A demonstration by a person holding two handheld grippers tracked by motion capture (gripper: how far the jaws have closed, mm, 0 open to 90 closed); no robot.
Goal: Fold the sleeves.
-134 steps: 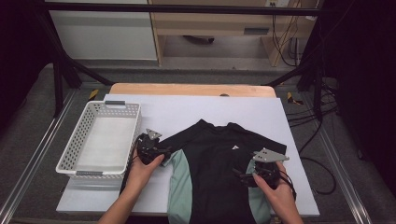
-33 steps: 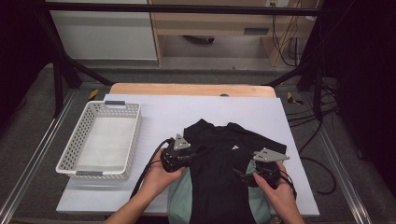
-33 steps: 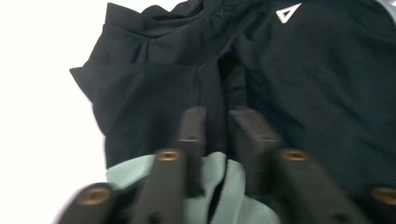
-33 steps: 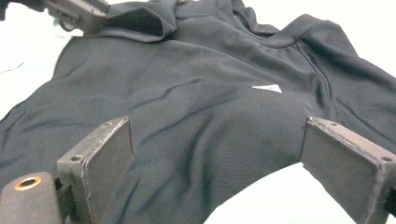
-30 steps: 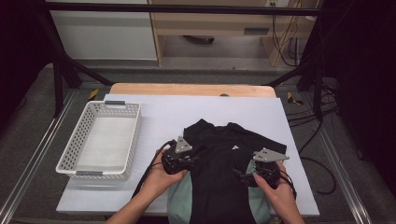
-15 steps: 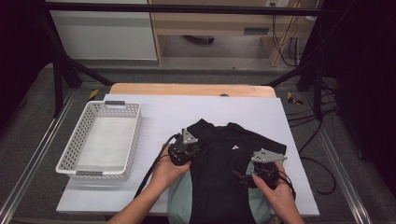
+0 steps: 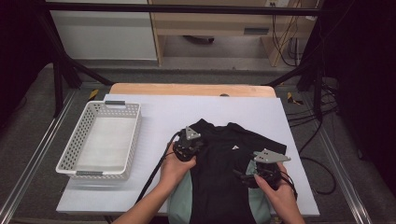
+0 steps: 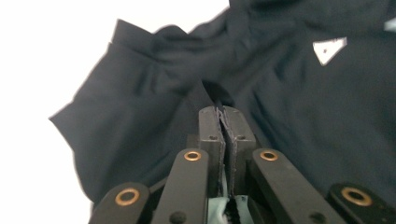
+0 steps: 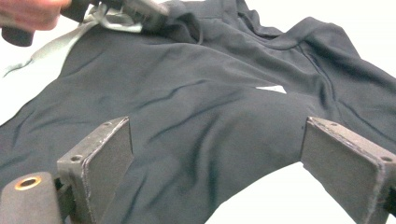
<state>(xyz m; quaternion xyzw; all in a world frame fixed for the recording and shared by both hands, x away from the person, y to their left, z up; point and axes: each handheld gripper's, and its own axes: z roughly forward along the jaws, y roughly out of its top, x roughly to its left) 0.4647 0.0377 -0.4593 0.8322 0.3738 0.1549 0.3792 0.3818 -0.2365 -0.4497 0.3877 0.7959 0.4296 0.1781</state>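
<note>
Left gripper (image 7: 193,147) jaws, just closing, pinch the black short-sleeved fabric shirt (image 7: 224,172) at its folded-in sleeve, likely to shift that fold; right gripper (image 9: 219,172) jaws stand open over the hem.

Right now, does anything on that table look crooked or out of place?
Only the black shirt: its left sleeve is bunched inward while the other lies spread, and its hem overhangs the white table's near edge. The white basket sits straight.

Black shirt (image 7: 224,172) with mint-green side panels and a small white triangle logo; white basket (image 7: 100,140); pale surface (image 7: 163,112).
</note>
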